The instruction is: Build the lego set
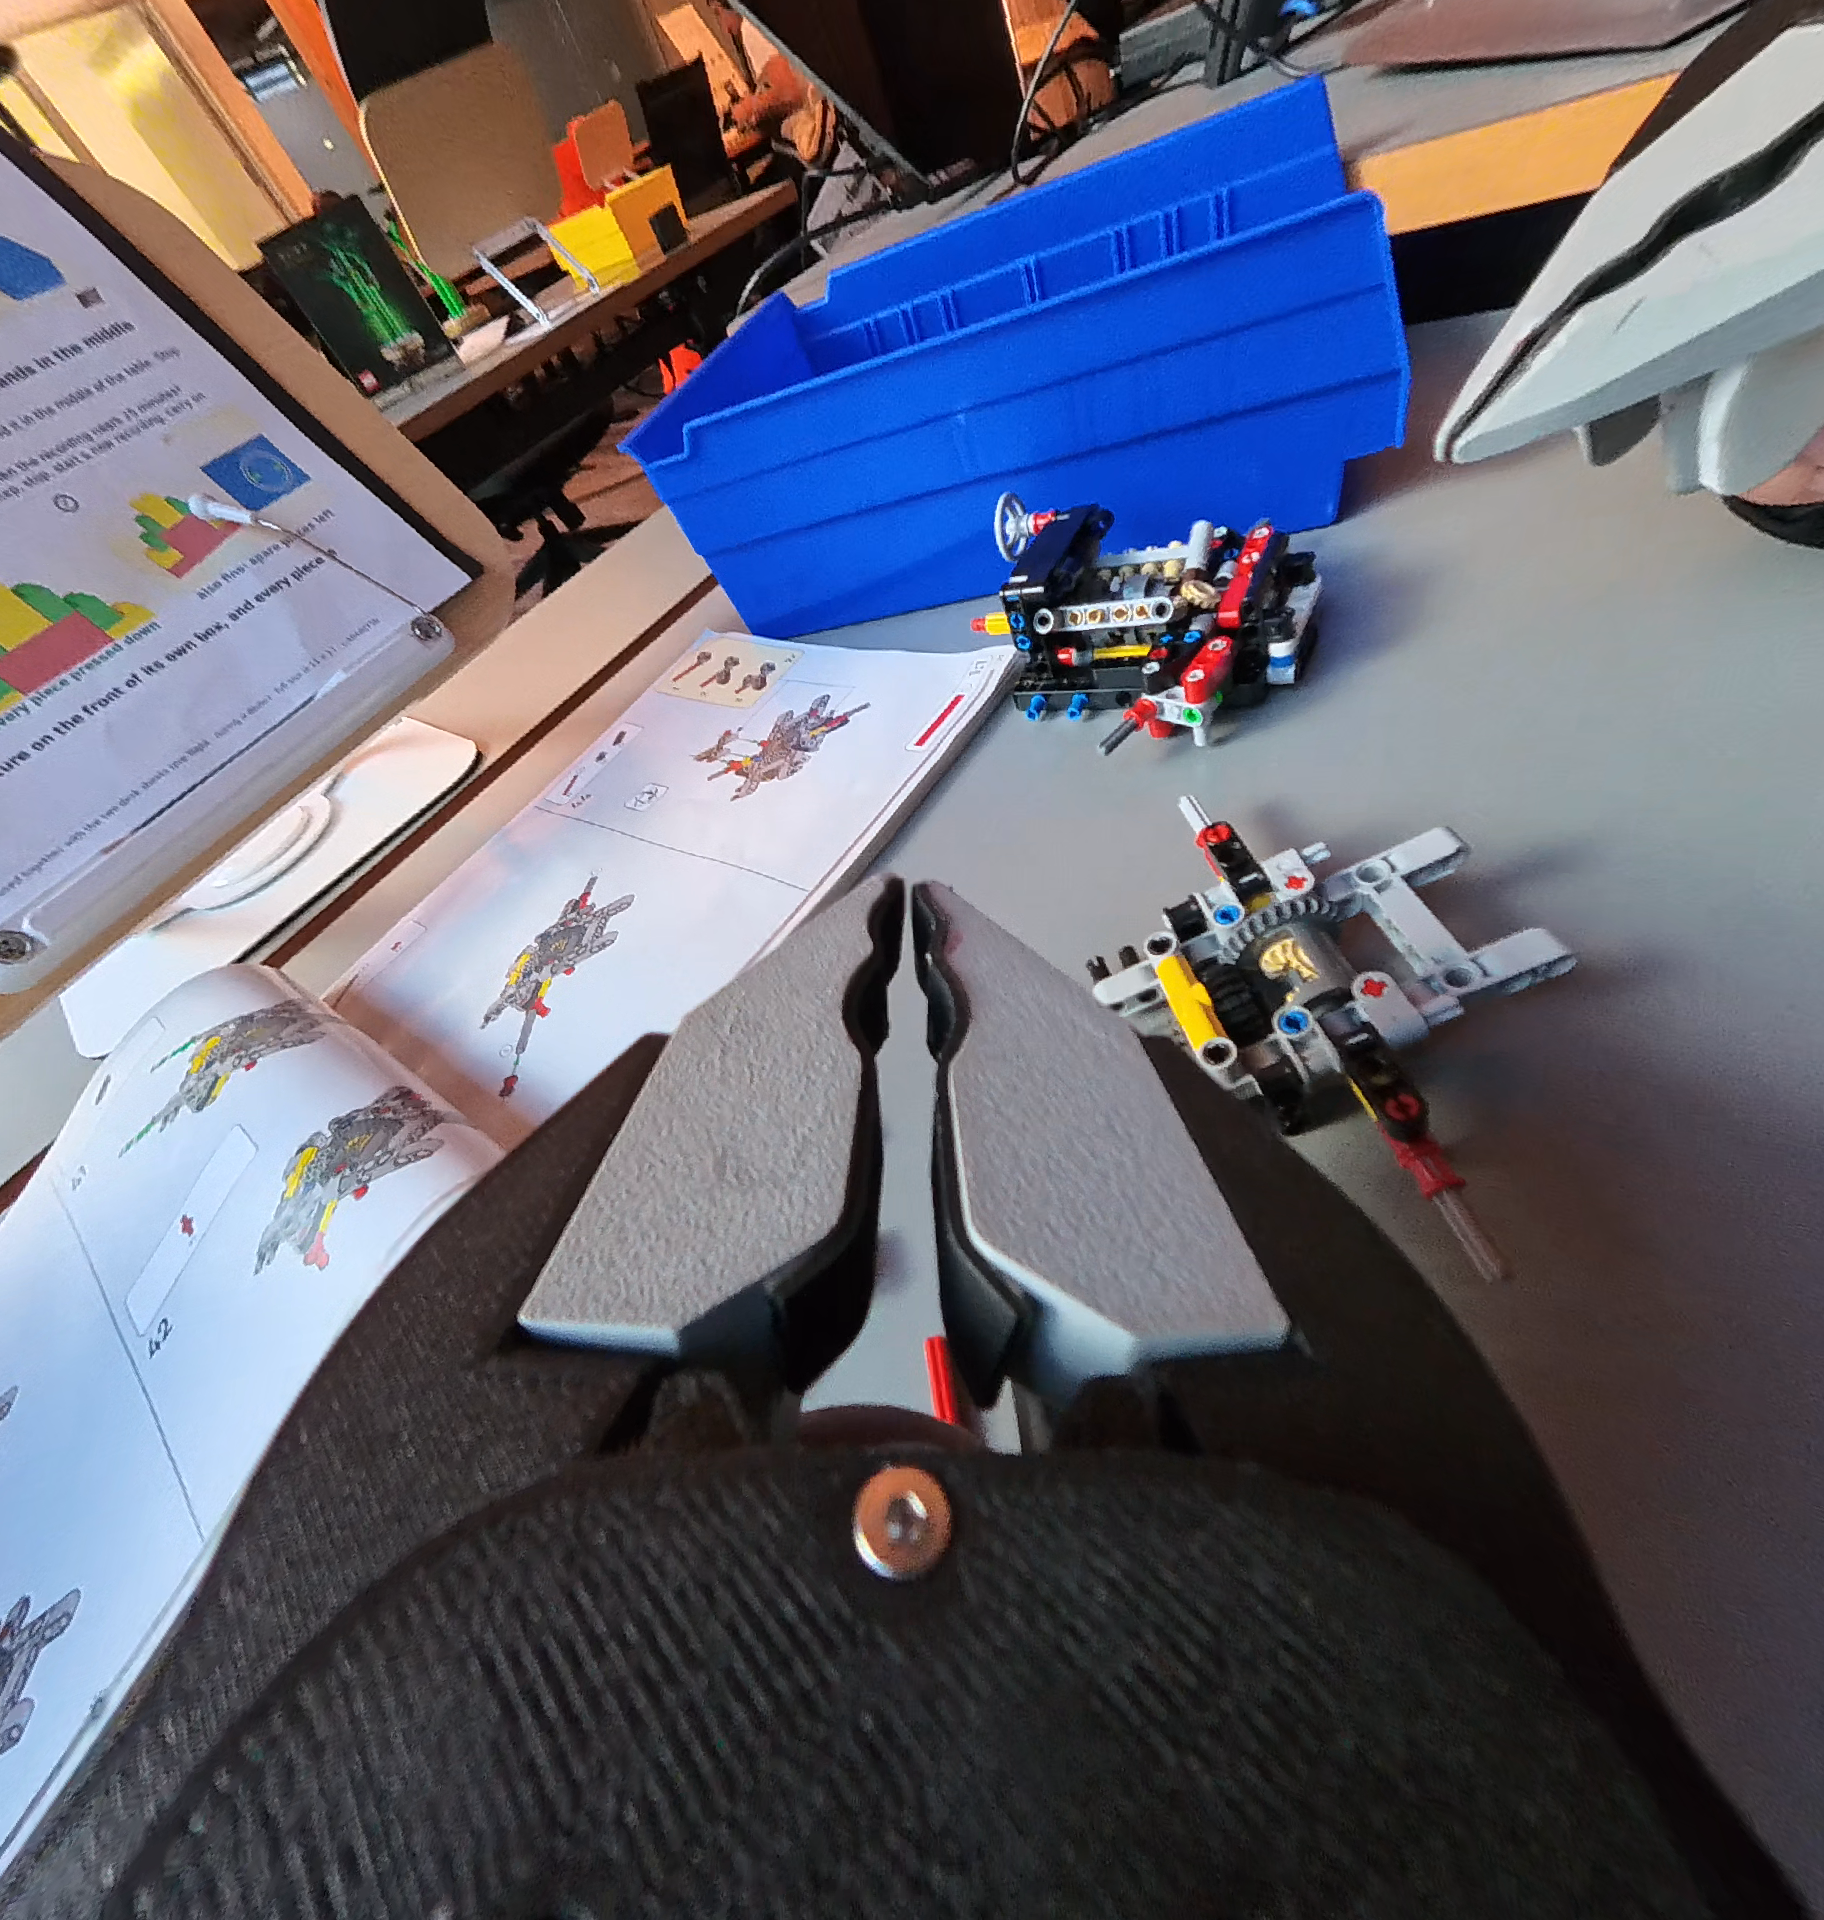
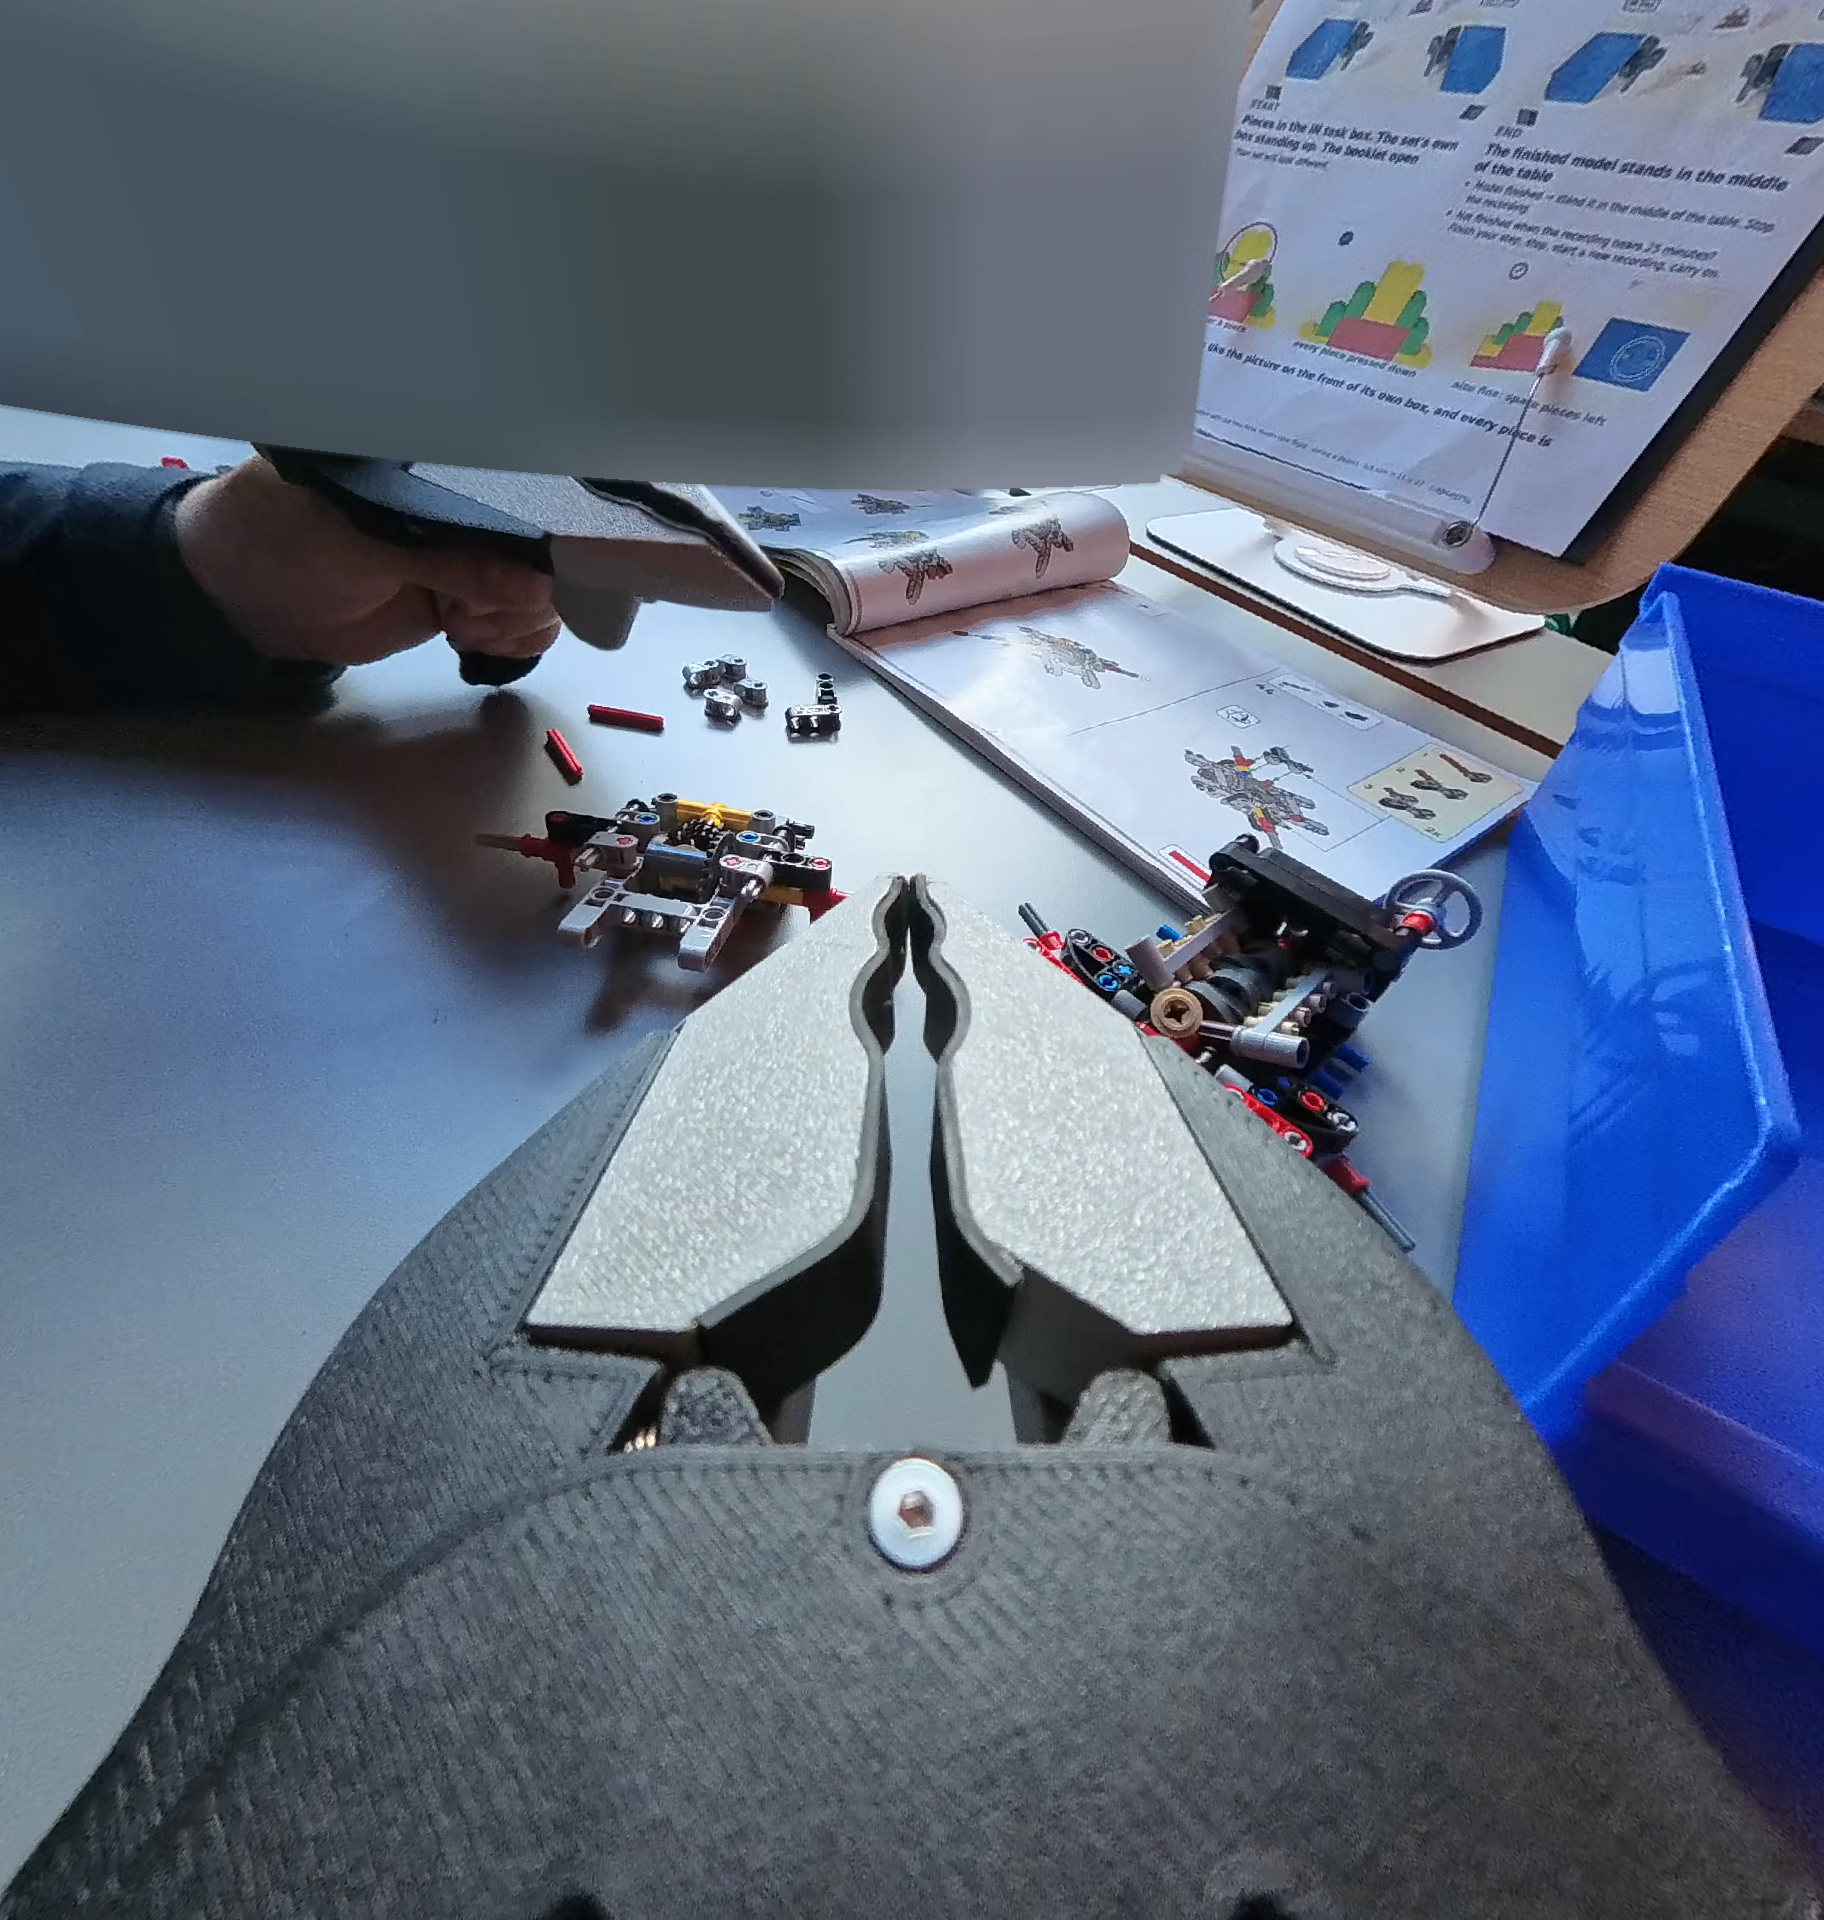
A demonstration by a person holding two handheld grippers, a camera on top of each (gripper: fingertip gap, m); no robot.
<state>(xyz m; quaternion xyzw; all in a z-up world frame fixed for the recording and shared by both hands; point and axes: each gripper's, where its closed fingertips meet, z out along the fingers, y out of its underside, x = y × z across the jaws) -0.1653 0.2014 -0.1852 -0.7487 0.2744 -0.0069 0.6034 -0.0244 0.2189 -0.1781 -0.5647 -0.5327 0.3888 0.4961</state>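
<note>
My left gripper [image 1: 908, 896] is shut with nothing between its tips. It hovers over the edge of an open instruction booklet [image 1: 679, 831], left of a small grey, black and yellow brick assembly [image 1: 1303, 966]. A short red rod [image 1: 939, 1377] shows low between the finger bases. My right gripper [image 2: 908, 883] is shut, its pads touching and bare, and it also shows in the left wrist view [image 1: 1656, 312]. It hangs between the small assembly [image 2: 679, 862] and a larger black assembly with a grey wheel [image 2: 1292, 977]. The left gripper [image 2: 773, 592] shows farther back, held by a hand.
A blue bin [image 1: 1043, 395] stands behind the larger assembly [image 1: 1157, 623], at the right in the right wrist view [image 2: 1718, 935]. Two red rods [image 2: 625, 717] and several small grey and black connectors [image 2: 726, 686] lie on the grey table. A printed sheet on a stand [image 2: 1510, 260] stands behind the booklet [image 2: 1147, 707].
</note>
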